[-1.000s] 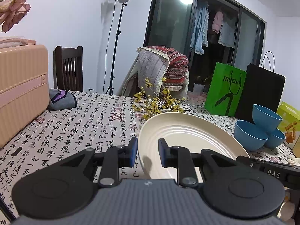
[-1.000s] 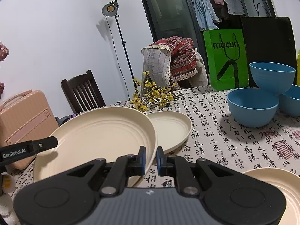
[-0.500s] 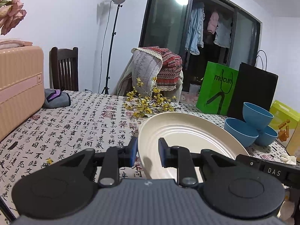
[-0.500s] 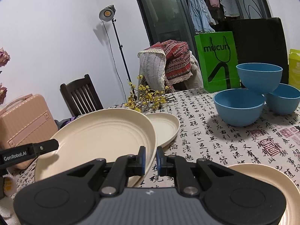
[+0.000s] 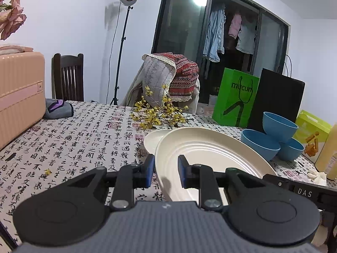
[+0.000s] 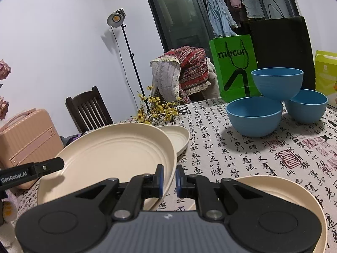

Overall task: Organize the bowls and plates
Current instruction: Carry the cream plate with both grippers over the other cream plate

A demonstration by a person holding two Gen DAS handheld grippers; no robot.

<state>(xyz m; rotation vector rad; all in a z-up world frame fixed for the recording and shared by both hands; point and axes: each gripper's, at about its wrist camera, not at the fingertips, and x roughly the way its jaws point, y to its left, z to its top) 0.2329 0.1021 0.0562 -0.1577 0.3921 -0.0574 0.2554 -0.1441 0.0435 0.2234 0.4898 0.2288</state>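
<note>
Both jaws were clamped on one large cream plate [image 6: 109, 158]: the right gripper [image 6: 167, 178] pinched its right rim nearly shut, the left gripper [image 5: 163, 171] nipped the opposite rim with a slightly wider gap. That plate hung tilted above the table [image 6: 242, 154], overlapping a smaller plate [image 6: 177, 137]; another plate [image 6: 273, 191] lay close by, three blue bowls [image 6: 254, 116] further back. With such thin rim grips, uneven motion of the hands could probably twist it loose, and it might drop onto the smaller plate
</note>
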